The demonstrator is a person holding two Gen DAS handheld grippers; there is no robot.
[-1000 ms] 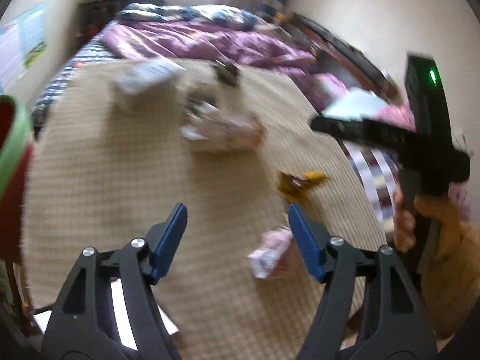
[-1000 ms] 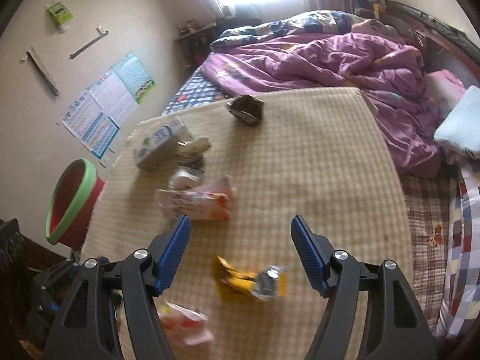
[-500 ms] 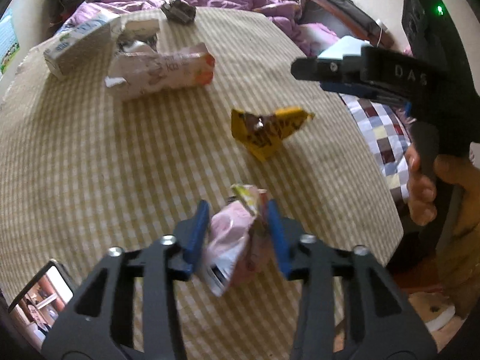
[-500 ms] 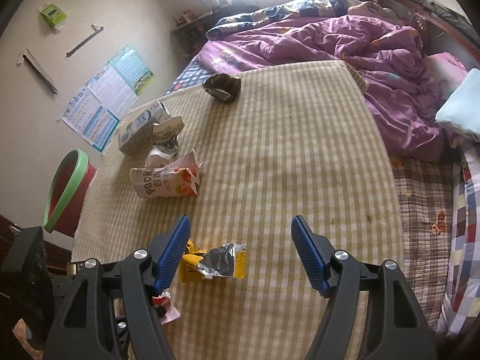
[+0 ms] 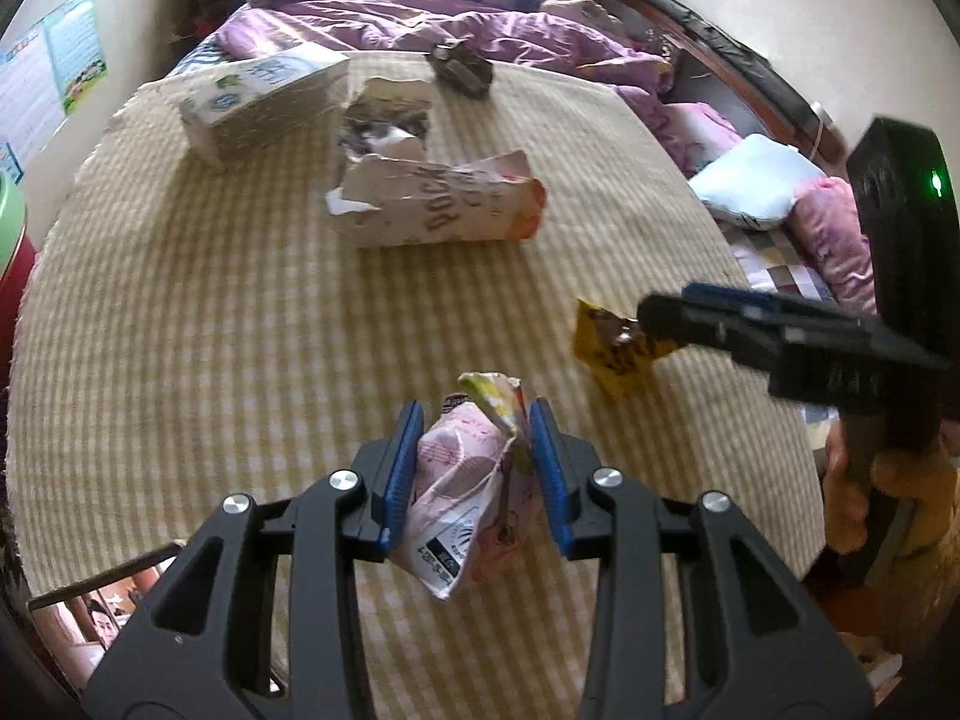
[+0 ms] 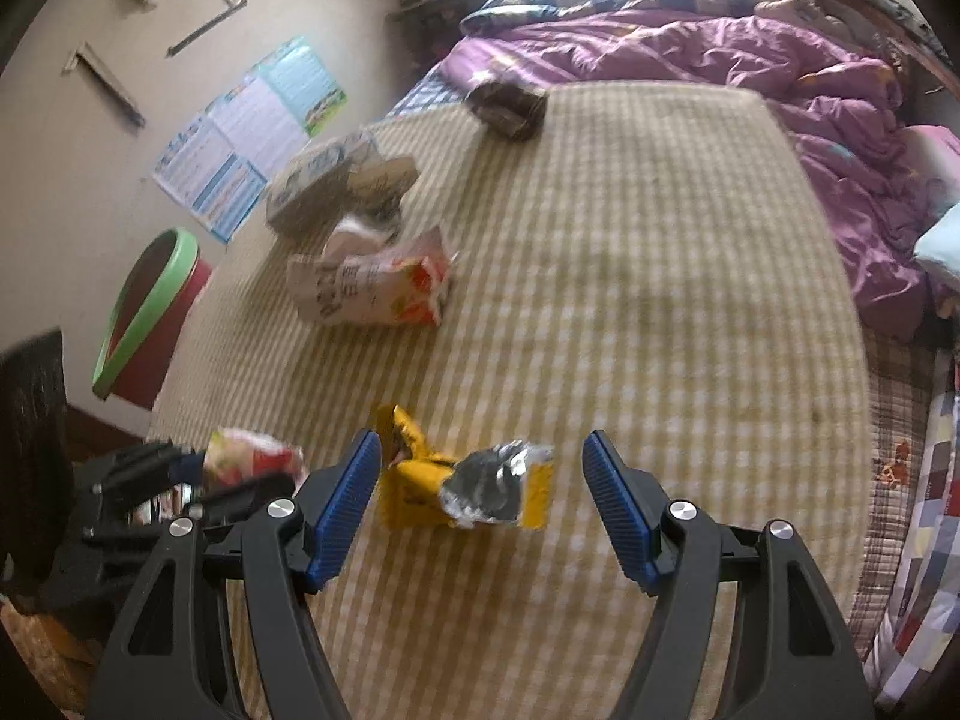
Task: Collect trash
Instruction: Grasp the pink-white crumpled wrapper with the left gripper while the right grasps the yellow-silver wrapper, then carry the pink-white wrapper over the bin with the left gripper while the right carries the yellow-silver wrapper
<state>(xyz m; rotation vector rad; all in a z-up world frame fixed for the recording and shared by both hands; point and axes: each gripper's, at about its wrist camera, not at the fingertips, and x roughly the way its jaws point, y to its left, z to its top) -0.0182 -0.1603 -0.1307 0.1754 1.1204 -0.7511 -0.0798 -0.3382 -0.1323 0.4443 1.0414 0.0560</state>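
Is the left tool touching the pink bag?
Touching. The left wrist view shows both blue pads of the left tool pressed against the pink bag.

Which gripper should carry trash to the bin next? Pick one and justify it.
Left. The left gripper is already shut on the pink wrapper, and the red bin stands on its side. The right gripper only straddles the yellow wrapper, open.

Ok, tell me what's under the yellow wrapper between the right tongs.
The yellow wrapper lies flat on the checked mat; only mat shows around it. Whatever sits directly beneath stays covered by the wrapper.
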